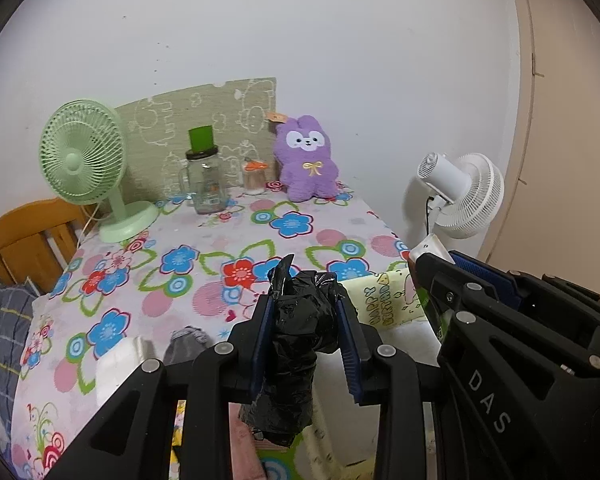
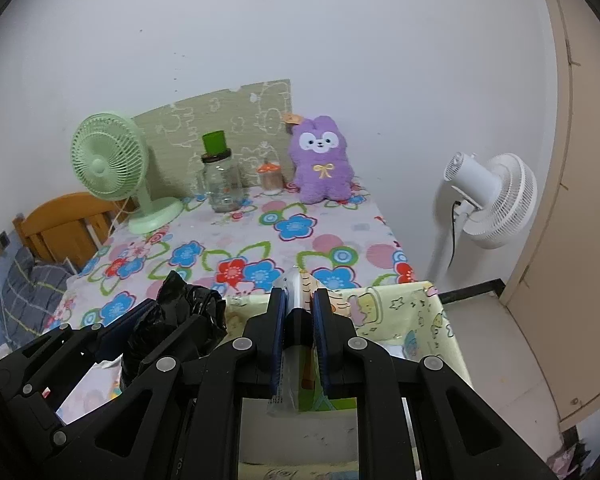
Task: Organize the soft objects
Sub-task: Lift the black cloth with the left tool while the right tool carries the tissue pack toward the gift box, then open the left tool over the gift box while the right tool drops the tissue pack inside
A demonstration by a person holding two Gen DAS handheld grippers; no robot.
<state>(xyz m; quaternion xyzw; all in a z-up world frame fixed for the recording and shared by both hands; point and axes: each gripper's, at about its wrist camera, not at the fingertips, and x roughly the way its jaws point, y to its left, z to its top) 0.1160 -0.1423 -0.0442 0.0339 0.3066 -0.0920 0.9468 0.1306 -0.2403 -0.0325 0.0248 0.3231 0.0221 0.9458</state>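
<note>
Two grippers above floral table (image 1: pixel 220 240), left gripper (image 1: pixel 305 320) clamping crumpled black plastic bag (image 1: pixel 296 340), right gripper (image 2: pixel 300 312) closed on white tube (image 2: pixel 291 300), "DAS" on its body, "HAPPY BIRTHDAY" on yellow fabric bin (image 1: pixel 384 300).

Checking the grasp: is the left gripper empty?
No, the left gripper is clamped on a crumpled black plastic bag between its blue pads.

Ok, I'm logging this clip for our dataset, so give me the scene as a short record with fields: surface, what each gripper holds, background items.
surface: table with floral cloth
left gripper: shut on black plastic bag
right gripper: shut on flat white packet
container: yellow cartoon-print box at the table's near edge
back row: green fan, glass jar, purple plush toy
beside table: white fan
</note>
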